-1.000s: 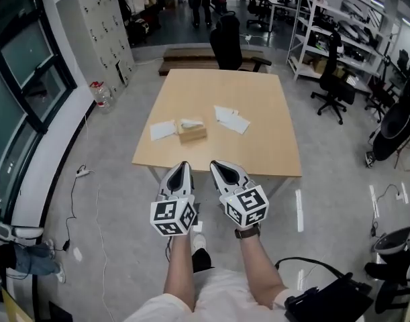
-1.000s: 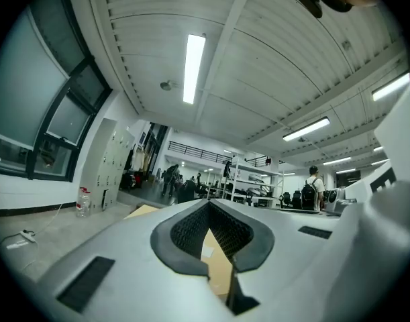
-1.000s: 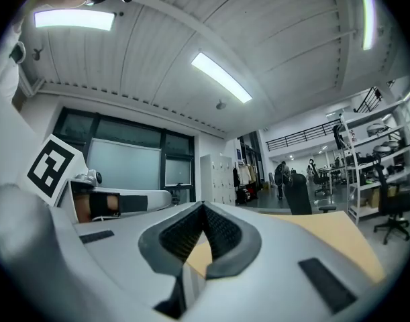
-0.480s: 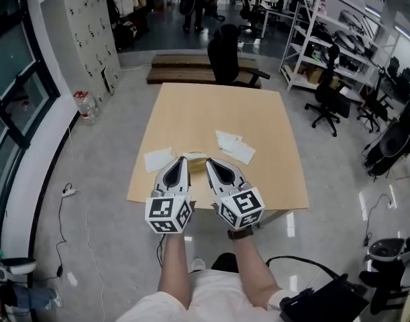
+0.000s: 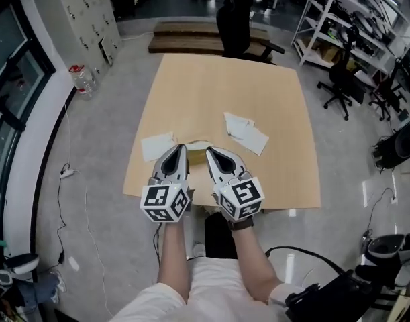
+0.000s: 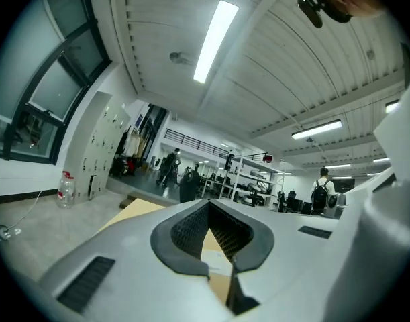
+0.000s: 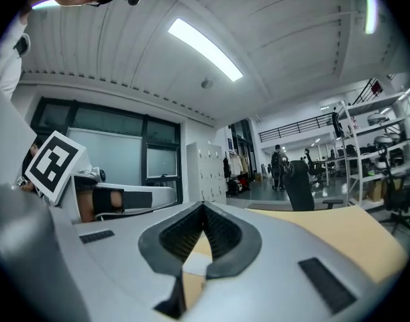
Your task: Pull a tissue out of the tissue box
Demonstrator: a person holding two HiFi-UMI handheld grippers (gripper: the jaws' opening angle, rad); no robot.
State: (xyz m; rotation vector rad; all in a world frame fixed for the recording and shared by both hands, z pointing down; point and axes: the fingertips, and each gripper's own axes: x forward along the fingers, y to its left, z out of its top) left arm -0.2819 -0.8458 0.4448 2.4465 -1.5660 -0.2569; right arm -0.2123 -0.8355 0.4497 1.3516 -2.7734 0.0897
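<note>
The tan tissue box (image 5: 196,155) sits near the front of the wooden table (image 5: 225,86), mostly hidden between my two grippers, with a bit of white tissue showing at its top. In the head view the left gripper (image 5: 180,150) and the right gripper (image 5: 211,154) are held side by side and level over the table's near edge, tips flanking the box. Both are shut with nothing between the jaws. Seen from the left gripper view, the left gripper (image 6: 209,204) has its pads meeting at the tip. The right gripper (image 7: 203,207) looks the same in its own view.
One loose white tissue (image 5: 158,145) lies left of the box, and a few more tissues (image 5: 245,131) lie to its right. A black office chair (image 5: 237,20) stands at the table's far end. Shelving (image 5: 339,19) and more chairs line the right side.
Both grippers have moved forward together, from in front of the table to over its near edge beside the box. The head view has closed in on the table.
</note>
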